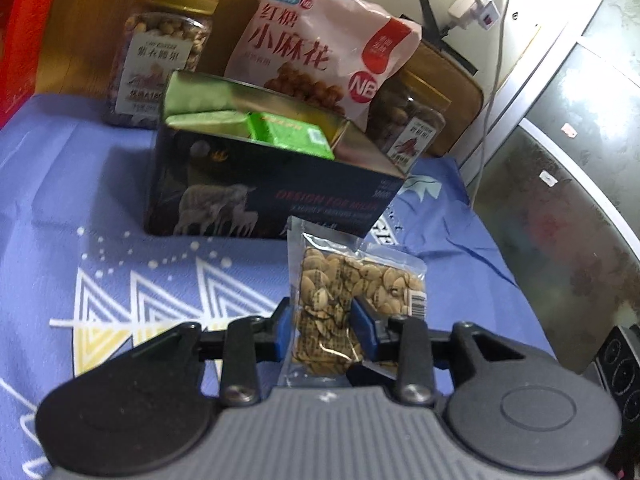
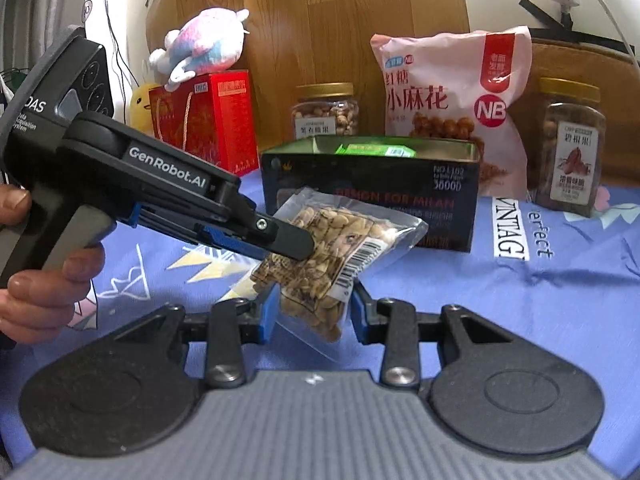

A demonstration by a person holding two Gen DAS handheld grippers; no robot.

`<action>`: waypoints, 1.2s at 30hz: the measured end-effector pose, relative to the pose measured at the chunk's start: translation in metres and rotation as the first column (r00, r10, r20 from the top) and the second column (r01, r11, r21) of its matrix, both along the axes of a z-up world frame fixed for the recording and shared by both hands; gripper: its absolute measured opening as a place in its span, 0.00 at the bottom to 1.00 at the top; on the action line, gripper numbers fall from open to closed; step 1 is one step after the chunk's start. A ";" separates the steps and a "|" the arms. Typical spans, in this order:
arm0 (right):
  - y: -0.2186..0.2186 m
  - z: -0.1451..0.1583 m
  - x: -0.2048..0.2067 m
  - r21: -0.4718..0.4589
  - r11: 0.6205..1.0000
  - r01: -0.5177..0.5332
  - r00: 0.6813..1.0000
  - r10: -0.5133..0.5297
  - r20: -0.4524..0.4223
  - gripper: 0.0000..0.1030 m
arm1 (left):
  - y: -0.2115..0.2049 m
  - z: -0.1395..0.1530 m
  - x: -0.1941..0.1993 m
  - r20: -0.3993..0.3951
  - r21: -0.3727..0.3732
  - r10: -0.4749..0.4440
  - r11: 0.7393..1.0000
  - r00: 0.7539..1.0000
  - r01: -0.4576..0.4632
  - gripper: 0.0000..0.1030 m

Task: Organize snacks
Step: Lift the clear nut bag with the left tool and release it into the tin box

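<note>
A clear bag of seeds [image 1: 344,300] is pinched between the blue pads of my left gripper [image 1: 322,330] and held above the blue cloth. In the right wrist view the same bag of seeds [image 2: 332,248] hangs from the left gripper [image 2: 288,242], its lower end between the fingers of my right gripper [image 2: 314,314], which stand apart beside it. Behind stands an open dark box [image 1: 272,196] holding green packets [image 1: 288,132]; it also shows in the right wrist view [image 2: 372,196].
Behind the box stand a pink snack bag [image 2: 452,108], two nut jars [image 2: 326,110] [image 2: 572,144], a red gift box [image 2: 208,120] and a plush toy [image 2: 204,44]. A power strip and cables [image 1: 484,4] hang at the right. A blue cloth [image 2: 520,300] covers the table.
</note>
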State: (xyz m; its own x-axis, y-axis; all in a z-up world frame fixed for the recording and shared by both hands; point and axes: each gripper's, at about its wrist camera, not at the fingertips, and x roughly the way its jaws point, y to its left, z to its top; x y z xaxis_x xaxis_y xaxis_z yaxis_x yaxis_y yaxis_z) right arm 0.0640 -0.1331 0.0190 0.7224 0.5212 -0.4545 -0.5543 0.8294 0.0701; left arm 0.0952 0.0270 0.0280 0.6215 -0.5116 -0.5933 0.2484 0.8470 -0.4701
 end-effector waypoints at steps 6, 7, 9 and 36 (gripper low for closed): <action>0.007 -0.002 -0.005 -0.046 0.999 0.000 1.000 0.001 0.028 0.39 | 0.000 -0.005 -0.004 -0.007 0.023 0.014 1.000 1.000 -0.014 0.32; 0.007 -0.002 -0.005 -0.052 0.999 0.001 1.000 0.000 0.030 0.38 | 0.000 -0.006 -0.004 -0.010 0.025 0.017 1.000 1.000 -0.017 0.32; 0.010 -0.003 -0.006 -0.071 0.997 0.004 0.999 -0.001 0.038 0.38 | 0.000 -0.010 -0.004 -0.011 0.034 0.020 0.999 1.000 -0.020 0.32; 0.031 0.064 0.061 0.003 1.000 -0.024 0.981 0.023 0.192 0.33 | 0.017 0.065 0.037 0.233 0.105 0.053 0.991 0.971 -0.079 0.27</action>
State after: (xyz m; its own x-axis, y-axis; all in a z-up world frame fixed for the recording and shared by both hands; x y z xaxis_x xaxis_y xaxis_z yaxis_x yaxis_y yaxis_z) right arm 0.1250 -0.1021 0.0833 0.7831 0.5413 -0.3062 -0.5775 0.8156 -0.0350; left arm 0.1326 0.0436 0.0930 0.7776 -0.4028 -0.4828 0.2803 0.9094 -0.3073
